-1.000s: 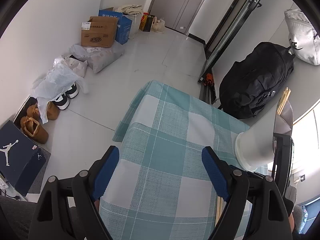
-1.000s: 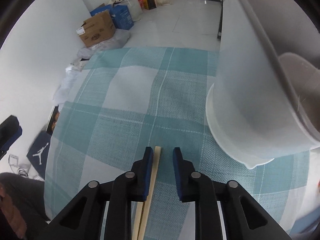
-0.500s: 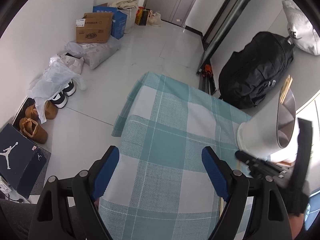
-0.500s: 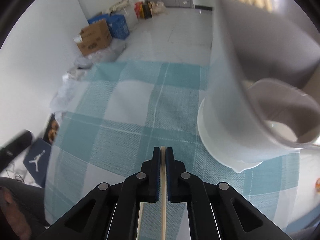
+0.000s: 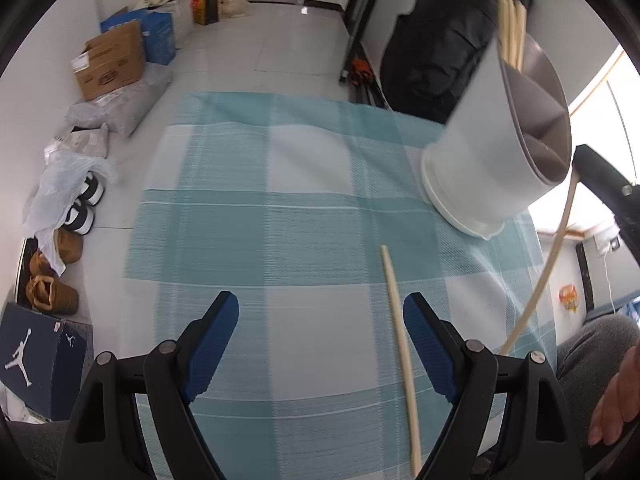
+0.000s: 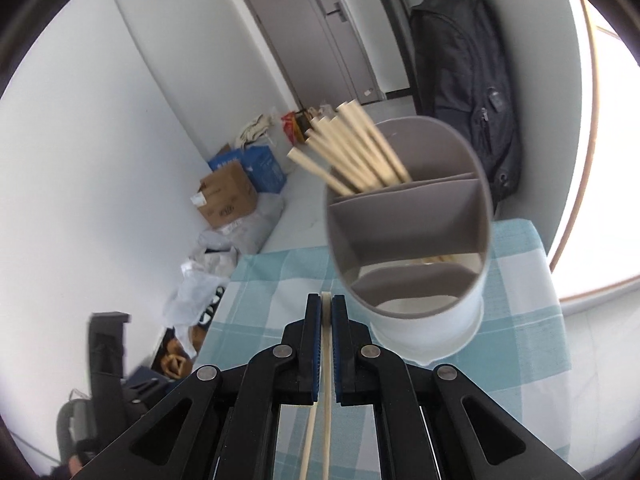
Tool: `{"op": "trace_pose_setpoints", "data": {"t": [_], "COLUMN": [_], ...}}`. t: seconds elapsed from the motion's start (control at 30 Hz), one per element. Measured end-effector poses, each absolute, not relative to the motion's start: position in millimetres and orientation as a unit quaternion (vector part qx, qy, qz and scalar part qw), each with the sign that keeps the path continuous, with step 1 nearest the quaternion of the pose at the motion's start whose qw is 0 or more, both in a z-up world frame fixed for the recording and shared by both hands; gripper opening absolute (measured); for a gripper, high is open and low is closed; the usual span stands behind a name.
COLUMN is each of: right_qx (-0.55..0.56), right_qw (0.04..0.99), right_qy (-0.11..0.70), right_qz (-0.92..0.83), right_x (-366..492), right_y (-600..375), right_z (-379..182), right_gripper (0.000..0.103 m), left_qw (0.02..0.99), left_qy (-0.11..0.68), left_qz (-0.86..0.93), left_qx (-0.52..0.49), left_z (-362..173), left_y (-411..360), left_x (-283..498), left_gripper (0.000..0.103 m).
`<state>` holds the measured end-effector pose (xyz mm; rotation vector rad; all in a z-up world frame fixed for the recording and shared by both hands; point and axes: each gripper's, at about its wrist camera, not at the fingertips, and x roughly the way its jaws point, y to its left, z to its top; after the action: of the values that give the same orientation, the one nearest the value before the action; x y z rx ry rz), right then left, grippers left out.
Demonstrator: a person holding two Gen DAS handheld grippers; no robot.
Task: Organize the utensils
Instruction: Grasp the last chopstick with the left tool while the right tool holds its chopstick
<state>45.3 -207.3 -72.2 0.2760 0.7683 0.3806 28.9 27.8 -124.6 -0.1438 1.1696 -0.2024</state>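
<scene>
Wooden chopstick (image 6: 327,344) is pinched between the pads of the right gripper (image 6: 326,312), lifted off the checked cloth (image 5: 280,232) just before the white holder (image 6: 408,240) (more chopsticks stand in its far compartment). Left gripper (image 5: 320,344) gapes wide, holding nothing, above a second chopstick (image 5: 400,344) lying on the cloth.

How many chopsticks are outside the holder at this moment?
2. One chopstick lies on the checked cloth; the other chopstick is clamped in the right gripper, near the holder. More may lie out of view.
</scene>
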Motion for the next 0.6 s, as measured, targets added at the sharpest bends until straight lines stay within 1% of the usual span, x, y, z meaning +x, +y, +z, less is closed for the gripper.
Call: {"op": "trace_pose_setpoints", "data": {"t": [0.2, 0.27, 0.3, 0.33, 0.37, 0.4, 0.43, 0.53, 0.57, 0.6], "right_qx": [0.150, 0.155, 0.164, 0.171, 0.178, 0.186, 0.188, 0.198, 0.203, 0.212], "right_qw": [0.906, 0.908, 0.907, 0.906, 0.906, 0.905, 0.905, 0.904, 0.903, 0.901], "right_qy": [0.351, 0.345, 0.343, 0.341, 0.339, 0.338, 0.337, 0.333, 0.333, 0.332], "right_qz": [0.183, 0.180, 0.182, 0.181, 0.181, 0.181, 0.181, 0.180, 0.180, 0.183], "right_x": [32, 30, 30, 30, 31, 32, 33, 33, 32, 33], "right_y": [-240, -249, -255, -260, -266, -272, -273, -285, -288, -292], "right_z": [-67, -68, -70, -70, -72, -73, -74, -77, -78, -79], "right_gripper": [0.004, 0.004, 0.004, 0.004, 0.004, 0.004, 0.004, 0.004, 0.004, 0.004], "left_qw": [0.806, 0.802, 0.795, 0.788, 0.793, 0.792, 0.791, 0.794, 0.795, 0.795], "left_qy": [0.581, 0.590, 0.599, 0.609, 0.603, 0.604, 0.606, 0.604, 0.603, 0.603], "left_qz": [-0.104, -0.095, -0.090, -0.087, -0.082, -0.086, -0.084, -0.065, -0.058, -0.062], "left_qx": [-0.038, -0.031, -0.027, -0.028, -0.024, -0.023, -0.016, 0.018, 0.026, 0.022], "left_z": [-136, -139, -144, -147, -145, -144, -143, -141, -140, -139], "left_y": [-3, -7, -9, -9, -10, -13, -15, -21, -21, -21], "left_x": [42, 45, 48, 49, 49, 49, 49, 48, 47, 46], "left_gripper": [0.081, 0.077, 0.064, 0.057, 0.056, 0.048, 0.045, 0.027, 0.024, 0.015]}}
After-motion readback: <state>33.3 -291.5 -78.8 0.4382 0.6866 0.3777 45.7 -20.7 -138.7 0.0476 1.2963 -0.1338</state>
